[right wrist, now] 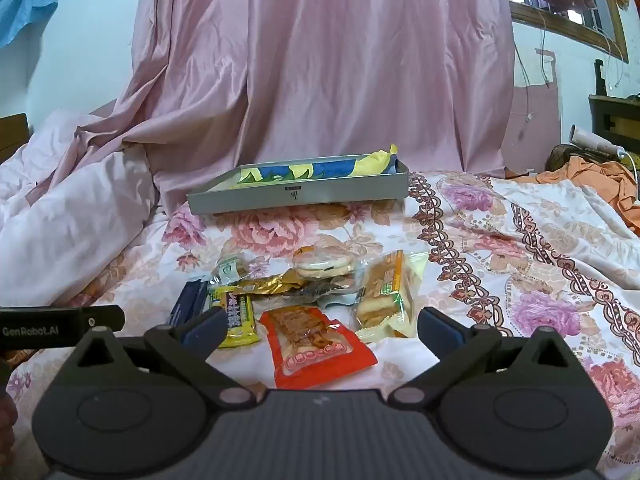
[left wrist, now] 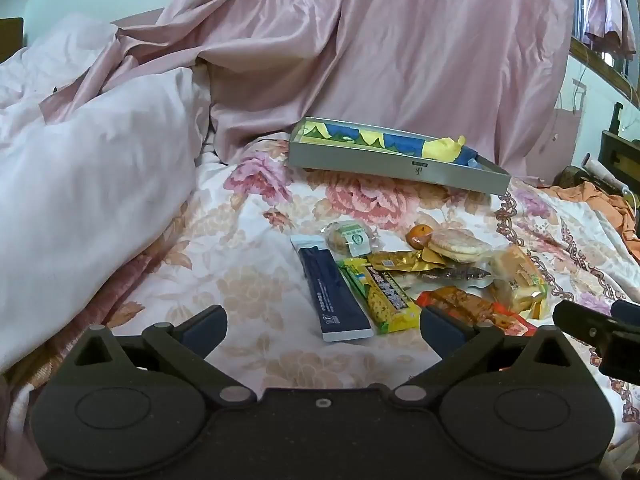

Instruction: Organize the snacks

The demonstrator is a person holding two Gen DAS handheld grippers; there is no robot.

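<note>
Snacks (right wrist: 304,300) lie heaped on the bed (right wrist: 520,264), near the grey tray (right wrist: 296,196) — light, crinkly, slippery packets; pinch flat edges. Left hand-held gripper (left wrist: 323,330) and right hand-held gripper (right wrist: 320,330) gape empty.

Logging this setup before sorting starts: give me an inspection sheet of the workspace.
Surface: floral bedspread, rumpled.
Job's things: snack pile in front of both grippers; grey tray behind it, holding only a blue-yellow cloth.
Clutter: white duvet at left, orange cloth at right.
Grippers: left gripper and right gripper open, empty.
Cables: white wires on far wall.
Surroundings: pink curtain, window frame.
</note>
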